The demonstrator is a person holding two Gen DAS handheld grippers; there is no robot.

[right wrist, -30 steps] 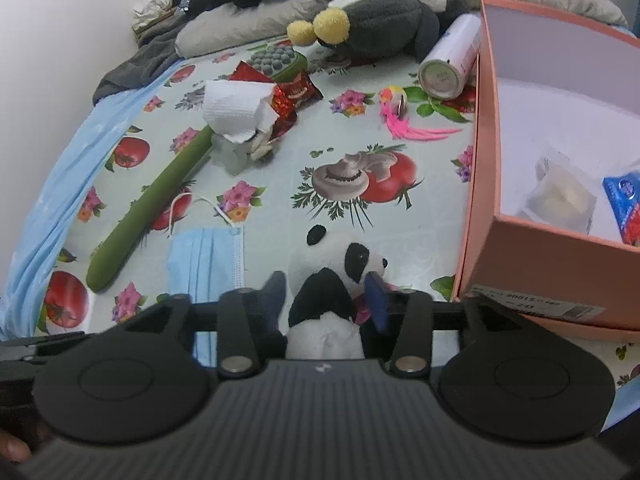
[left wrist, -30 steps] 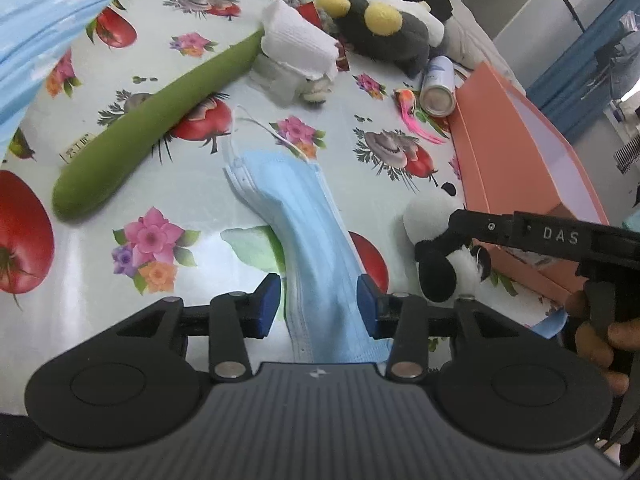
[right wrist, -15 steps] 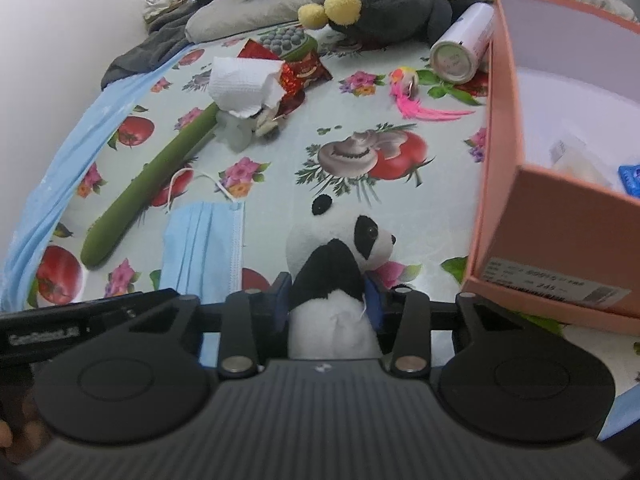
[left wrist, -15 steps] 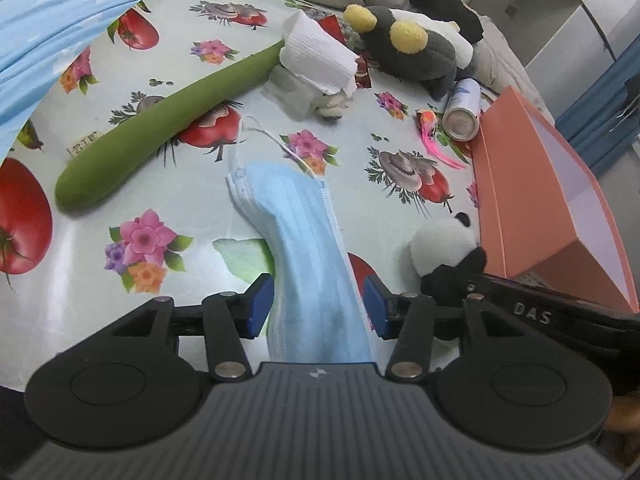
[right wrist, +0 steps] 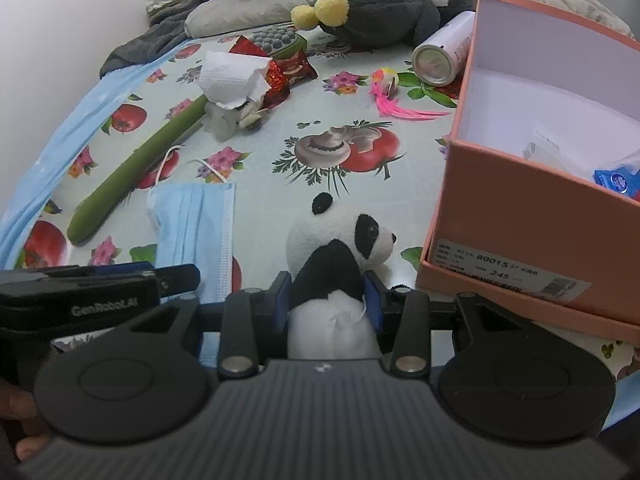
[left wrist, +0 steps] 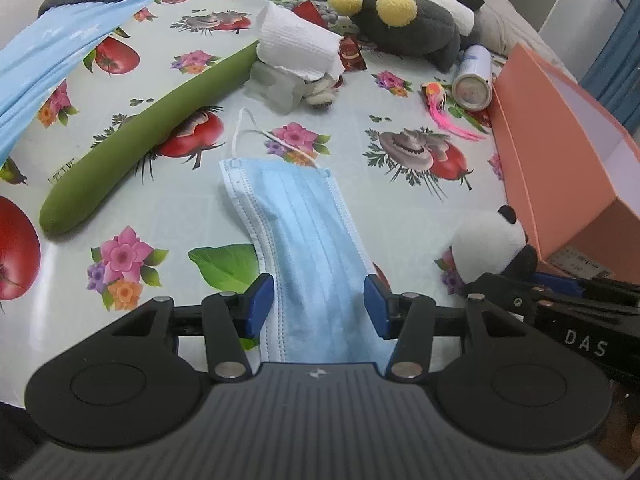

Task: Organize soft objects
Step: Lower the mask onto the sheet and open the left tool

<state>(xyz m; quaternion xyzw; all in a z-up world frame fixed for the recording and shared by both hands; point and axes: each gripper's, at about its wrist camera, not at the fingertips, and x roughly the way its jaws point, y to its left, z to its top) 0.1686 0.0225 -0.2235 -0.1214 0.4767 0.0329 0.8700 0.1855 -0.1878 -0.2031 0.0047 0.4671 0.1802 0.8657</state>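
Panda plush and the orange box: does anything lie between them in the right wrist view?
No. In the right wrist view only bare flowered tablecloth separates the panda plush, held in the right tool, from the orange box.

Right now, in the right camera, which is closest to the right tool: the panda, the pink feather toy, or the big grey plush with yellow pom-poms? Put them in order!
1. The panda: gripped in the right tool.
2. The pink feather toy: farther up the flowery cloth, beside the can.
3. The big grey plush: at the far back, against the pillows.
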